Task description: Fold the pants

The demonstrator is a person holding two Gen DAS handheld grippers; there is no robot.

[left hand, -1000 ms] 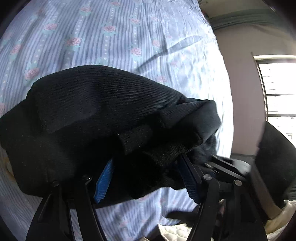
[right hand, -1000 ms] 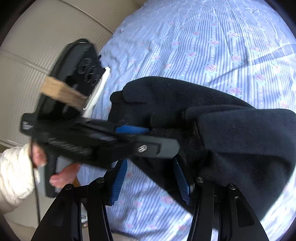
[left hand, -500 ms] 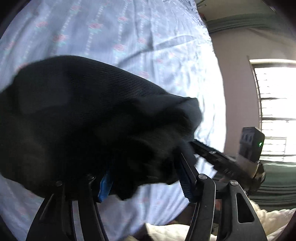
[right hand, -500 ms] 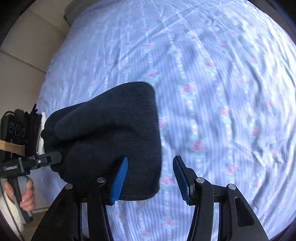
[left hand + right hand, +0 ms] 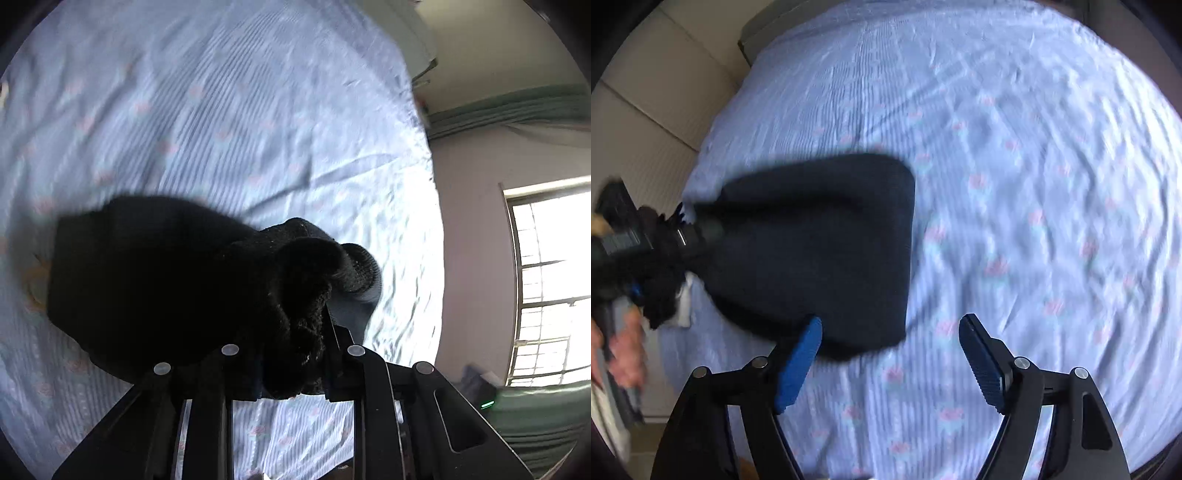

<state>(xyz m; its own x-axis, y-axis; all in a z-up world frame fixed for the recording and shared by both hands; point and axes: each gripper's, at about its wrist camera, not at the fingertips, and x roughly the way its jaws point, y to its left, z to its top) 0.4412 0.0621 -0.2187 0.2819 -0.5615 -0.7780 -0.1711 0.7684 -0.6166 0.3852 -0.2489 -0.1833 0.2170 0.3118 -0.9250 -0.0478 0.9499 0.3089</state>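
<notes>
The black pants [image 5: 155, 280] are a folded bundle hanging over the blue floral bedsheet [image 5: 229, 110]. My left gripper [image 5: 291, 354] is shut on a bunched edge of the pants, its pads hidden by the cloth. In the right wrist view the pants [image 5: 820, 243] hang from the left gripper [image 5: 657, 240] at the left edge. My right gripper [image 5: 890, 354] is open and empty, its blue pads [image 5: 799, 365] apart just below the bundle's lower edge.
The bedsheet [image 5: 1034, 184] fills most of both views. A beige padded headboard or wall [image 5: 646, 110] is at the left. A window [image 5: 554, 280] and a wall lie beyond the bed's right edge. The person's hand [image 5: 624, 350] holds the left gripper.
My right gripper has let go of the pants, opened and pulled back to the right. My left gripper still holds the bundle, which has swung further from the right camera.
</notes>
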